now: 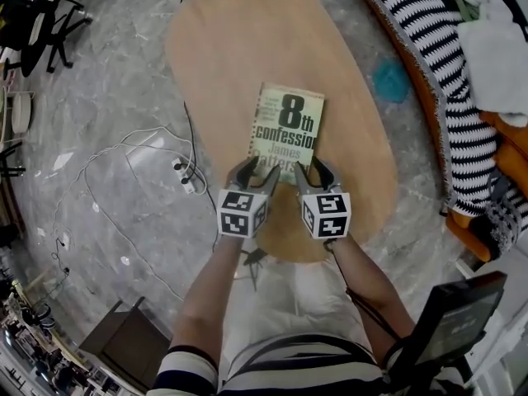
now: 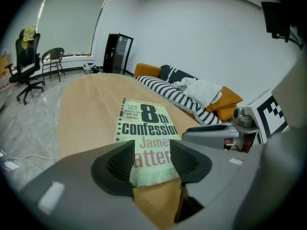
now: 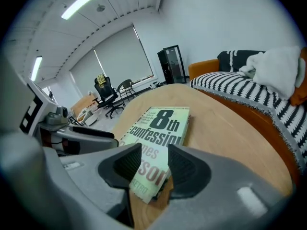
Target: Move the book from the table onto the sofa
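A pale green paperback book (image 1: 287, 130) lies flat on the oval wooden table (image 1: 231, 48), its cover up and its near edge towards me. My left gripper (image 1: 256, 173) hovers at the book's near left corner and my right gripper (image 1: 312, 173) at its near right corner, side by side. In the left gripper view the jaws (image 2: 151, 158) stand apart with the book (image 2: 144, 128) showing through the gap. In the right gripper view the jaws (image 3: 154, 164) are likewise apart over the book's (image 3: 160, 128) near corner. Neither pair of pads presses on it. The striped sofa (image 1: 445, 97) runs along the right.
A white cloth (image 1: 495, 56) and orange cushions lie on the sofa. White cables and a power strip (image 1: 186, 176) trail on the marble floor left of the table. Office chairs (image 1: 33, 23) stand far left, a teal patch (image 1: 389, 81) right of the table, a black stand (image 1: 454, 320) near right.
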`<state>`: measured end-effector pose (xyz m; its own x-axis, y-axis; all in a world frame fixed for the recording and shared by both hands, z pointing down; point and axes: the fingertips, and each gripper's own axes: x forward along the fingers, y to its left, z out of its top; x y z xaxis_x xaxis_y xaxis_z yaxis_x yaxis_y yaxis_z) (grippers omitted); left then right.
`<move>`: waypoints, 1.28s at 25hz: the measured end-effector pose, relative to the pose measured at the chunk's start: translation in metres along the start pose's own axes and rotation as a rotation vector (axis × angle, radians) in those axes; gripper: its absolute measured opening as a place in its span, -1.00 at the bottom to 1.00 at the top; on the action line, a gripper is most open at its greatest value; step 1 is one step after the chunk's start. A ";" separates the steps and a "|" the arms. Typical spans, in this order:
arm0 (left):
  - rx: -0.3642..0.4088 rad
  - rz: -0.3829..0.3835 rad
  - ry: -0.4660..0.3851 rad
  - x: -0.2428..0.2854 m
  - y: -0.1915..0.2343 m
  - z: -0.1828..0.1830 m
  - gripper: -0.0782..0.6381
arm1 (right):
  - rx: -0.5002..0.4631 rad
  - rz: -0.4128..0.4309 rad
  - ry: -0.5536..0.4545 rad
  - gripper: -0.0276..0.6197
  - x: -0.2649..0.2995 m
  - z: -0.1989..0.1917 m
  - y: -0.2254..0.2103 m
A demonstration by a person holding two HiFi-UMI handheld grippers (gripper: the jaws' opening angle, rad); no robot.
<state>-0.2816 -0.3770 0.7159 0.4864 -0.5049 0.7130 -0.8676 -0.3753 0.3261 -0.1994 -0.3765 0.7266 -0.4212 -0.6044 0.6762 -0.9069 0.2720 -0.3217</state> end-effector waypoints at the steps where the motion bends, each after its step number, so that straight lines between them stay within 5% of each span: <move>1: 0.006 0.015 0.000 0.002 0.006 0.000 -0.11 | 0.003 -0.005 0.000 -0.38 0.003 -0.001 -0.002; 7: -0.027 0.103 -0.040 0.011 0.040 0.001 0.11 | 0.014 -0.027 0.013 -0.13 0.023 -0.009 -0.011; 14: -0.095 0.023 -0.021 0.033 0.040 -0.007 0.59 | 0.041 -0.036 0.029 0.05 0.043 -0.015 -0.018; 27: -0.110 0.031 -0.049 0.049 0.043 -0.015 0.42 | 0.148 0.035 0.036 -0.03 0.052 -0.015 -0.016; 32: -0.178 0.045 -0.067 0.046 0.042 -0.017 0.27 | 0.135 0.024 0.038 -0.08 0.048 -0.014 -0.020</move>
<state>-0.2974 -0.4025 0.7725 0.4477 -0.5707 0.6883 -0.8901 -0.2109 0.4041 -0.2020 -0.4010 0.7747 -0.4456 -0.5692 0.6910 -0.8878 0.1815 -0.4230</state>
